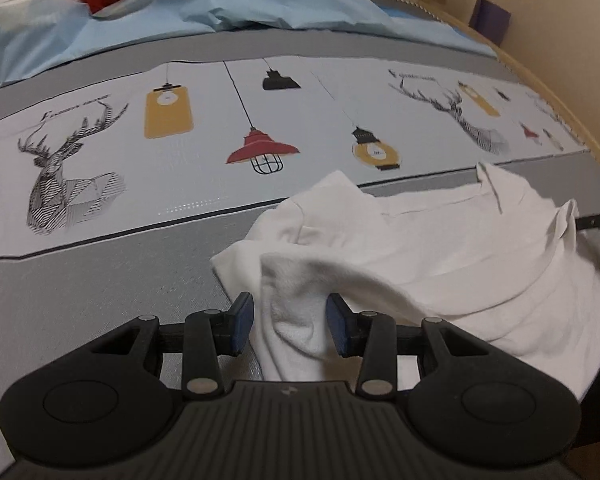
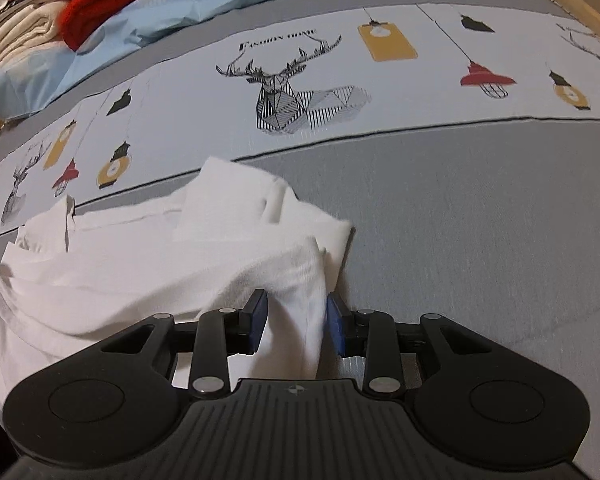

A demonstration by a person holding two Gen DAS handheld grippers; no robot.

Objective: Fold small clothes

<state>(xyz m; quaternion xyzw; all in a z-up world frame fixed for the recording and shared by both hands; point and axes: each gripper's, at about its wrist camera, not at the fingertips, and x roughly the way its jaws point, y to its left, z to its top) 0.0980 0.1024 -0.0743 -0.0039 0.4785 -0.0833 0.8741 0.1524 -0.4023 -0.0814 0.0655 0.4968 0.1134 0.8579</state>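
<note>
Left wrist view: white garment [image 1: 440, 248], rumpled on the grey bedspread [image 1: 100, 280] below its deer-and-lamp band; left gripper [image 1: 290, 326] parted, fabric bunched between, grip uncertain.

Right wrist view: right gripper [image 2: 296, 324] likewise. Soft, light, limp; best pinched at hems.

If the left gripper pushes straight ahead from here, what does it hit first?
The left gripper already has a bunched fold of the white garment between its open fingers, so it meets more of that cloth first. Past it lies the printed bedspread, though depth is unclear.
</note>
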